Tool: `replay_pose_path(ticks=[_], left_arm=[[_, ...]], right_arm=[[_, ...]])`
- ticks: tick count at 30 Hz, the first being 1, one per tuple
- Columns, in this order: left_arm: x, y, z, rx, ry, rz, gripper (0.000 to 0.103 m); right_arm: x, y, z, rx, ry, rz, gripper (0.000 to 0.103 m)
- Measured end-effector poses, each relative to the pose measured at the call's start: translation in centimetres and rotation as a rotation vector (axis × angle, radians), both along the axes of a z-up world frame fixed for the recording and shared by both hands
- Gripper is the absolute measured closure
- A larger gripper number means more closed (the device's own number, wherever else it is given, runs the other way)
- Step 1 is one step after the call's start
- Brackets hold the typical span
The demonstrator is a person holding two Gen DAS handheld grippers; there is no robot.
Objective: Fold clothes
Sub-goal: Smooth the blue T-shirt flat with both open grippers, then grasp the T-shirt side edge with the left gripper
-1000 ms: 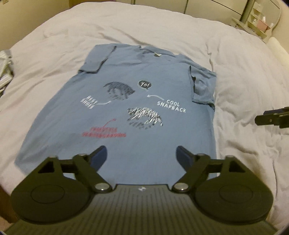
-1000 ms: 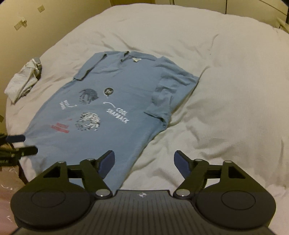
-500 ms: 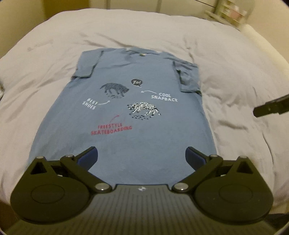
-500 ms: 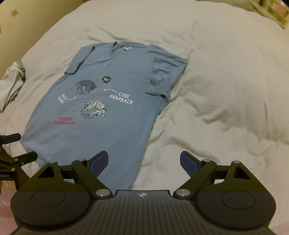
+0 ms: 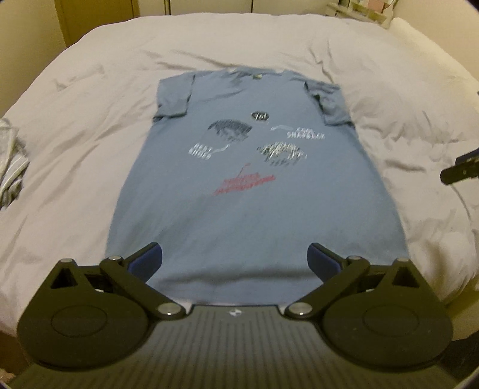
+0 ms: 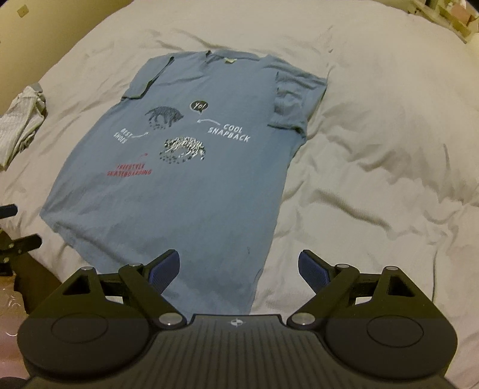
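Note:
A blue T-shirt (image 5: 248, 209) with printed animals and lettering lies flat and face up on a white duvet (image 5: 89, 125), collar at the far end, both sleeves tucked onto the body. My left gripper (image 5: 235, 261) hovers open above the hem's middle, holding nothing. In the right wrist view the same T-shirt (image 6: 191, 185) stretches away to the left, and my right gripper (image 6: 239, 269) stands open over its near right hem corner, empty. The right gripper's fingers (image 5: 461, 172) show at the right edge of the left wrist view.
A striped grey garment (image 6: 21, 122) lies crumpled at the duvet's left edge, also seen as the striped garment (image 5: 9, 167) in the left wrist view. Cupboard doors (image 5: 209, 6) and shelves (image 5: 368, 9) stand beyond the bed. Wide bare duvet (image 6: 374, 134) lies right of the shirt.
Both grippers have shifted over the last second; the left now faces the hem more squarely and the shirt sits further right in its view. Both jaws stayed open and the shirt has not moved.

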State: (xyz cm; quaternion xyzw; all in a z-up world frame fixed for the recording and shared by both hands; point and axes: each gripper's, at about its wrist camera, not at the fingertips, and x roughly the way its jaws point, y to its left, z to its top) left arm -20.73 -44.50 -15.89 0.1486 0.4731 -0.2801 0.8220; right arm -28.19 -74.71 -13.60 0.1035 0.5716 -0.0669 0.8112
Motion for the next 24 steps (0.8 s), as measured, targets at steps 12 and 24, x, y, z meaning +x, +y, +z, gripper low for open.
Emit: replay_pose_path(ticks=[12, 24], left_arm=[[-6.3, 3.9, 0.8, 0.187, -0.099, -0.061, 0.003], [-3.3, 5.9, -7.8, 0.529, -0.375, -0.54, 0.045]], right_arm=[[-5.1, 4.0, -3.7, 0.013, 0.017, 0.138, 0.037], [-7.2, 11.6, -5.7, -0.174, -0.083, 0.305, 0.053]])
